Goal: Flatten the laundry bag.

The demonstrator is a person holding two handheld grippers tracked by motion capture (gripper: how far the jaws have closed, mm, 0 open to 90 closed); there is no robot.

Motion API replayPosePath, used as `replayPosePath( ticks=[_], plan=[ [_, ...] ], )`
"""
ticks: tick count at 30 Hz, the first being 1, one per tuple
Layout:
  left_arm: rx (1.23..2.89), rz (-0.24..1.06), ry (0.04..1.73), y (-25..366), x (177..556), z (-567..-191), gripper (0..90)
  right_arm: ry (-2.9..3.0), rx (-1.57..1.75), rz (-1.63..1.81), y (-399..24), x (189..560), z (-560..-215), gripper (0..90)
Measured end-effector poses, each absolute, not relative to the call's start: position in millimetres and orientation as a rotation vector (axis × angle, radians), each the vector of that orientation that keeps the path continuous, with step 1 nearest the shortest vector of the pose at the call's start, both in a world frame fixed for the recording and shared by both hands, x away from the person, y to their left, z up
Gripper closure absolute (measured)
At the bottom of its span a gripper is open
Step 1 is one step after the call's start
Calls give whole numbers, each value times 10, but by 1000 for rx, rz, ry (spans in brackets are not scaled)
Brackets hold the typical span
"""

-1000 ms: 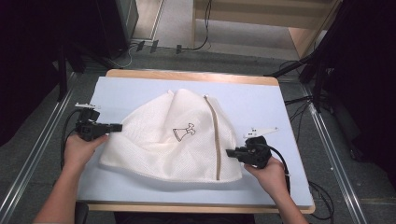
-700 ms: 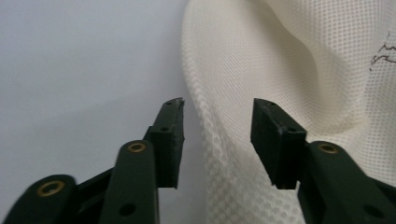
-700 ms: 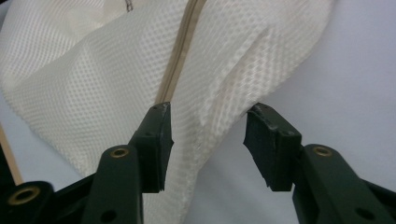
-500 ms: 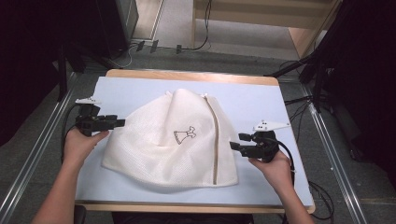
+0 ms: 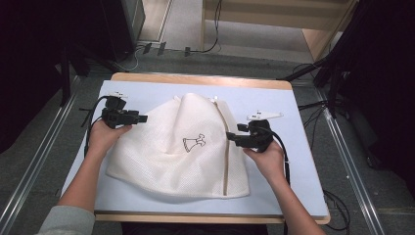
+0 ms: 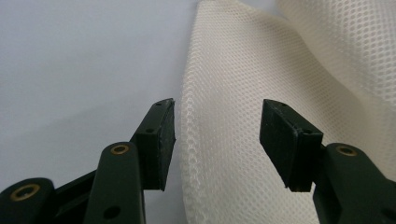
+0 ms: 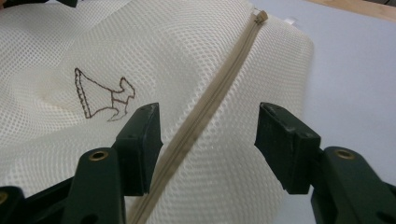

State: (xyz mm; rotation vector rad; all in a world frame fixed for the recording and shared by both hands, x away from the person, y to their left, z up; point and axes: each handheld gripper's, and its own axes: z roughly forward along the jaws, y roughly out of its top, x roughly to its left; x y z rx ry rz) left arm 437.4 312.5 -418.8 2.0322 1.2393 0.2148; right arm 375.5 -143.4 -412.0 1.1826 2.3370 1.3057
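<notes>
A white mesh laundry bag lies flat on the table, with a beige zipper and a small dress drawing. My left gripper is at the bag's left edge. Its jaws have just been opening and now stand open, with the mesh edge between them but not pressed. My right gripper is over the bag's right side. Its jaws have also just been opening and are open, astride the zipper without gripping it, beside the drawing.
The bag rests on a pale blue mat over a wooden table top. Cables run over the floor behind the table, and metal rails flank it. Bare mat lies on either side of the bag.
Both grippers were shut on the bag's sides, then opened and let it go. Each hand has since moved toward the far side of the table.
</notes>
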Motion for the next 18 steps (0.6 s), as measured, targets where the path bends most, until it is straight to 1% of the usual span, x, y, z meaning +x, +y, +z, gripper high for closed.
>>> replayPosePath(
  ticks=[3, 8, 12, 13, 15, 16, 18],
  plan=[
    [2052, 202, 1248, 3087, 4438, -4248, 461, 2334, 1199, 1296, -1348, 3821, -4168, 390],
    [2070, 162, 1285, 3064, 4510, -4356, 479, 2339, 1235, 1270, -1230, 3915, -4285, 390],
    [2112, 136, 1312, 3062, 4532, -4441, 507, 2360, 1263, 1223, -1186, 3962, -4374, 433],
    [2102, 137, 1313, 3078, 4526, -4460, 532, 2382, 1272, 1205, -1169, 3983, -4422, 483],
    [2095, 136, 1315, 3082, 4524, -4466, 555, 2385, 1279, 1201, -1163, 3988, -4436, 493],
    [2105, 152, 1307, 3085, 4516, -4469, 555, 2394, 1281, 1190, -1157, 3992, -4451, 517],
    [2105, 175, 1302, 3077, 4496, -4477, 619, 2416, 1275, 1170, -1138, 3996, -4485, 582]
  ],
)
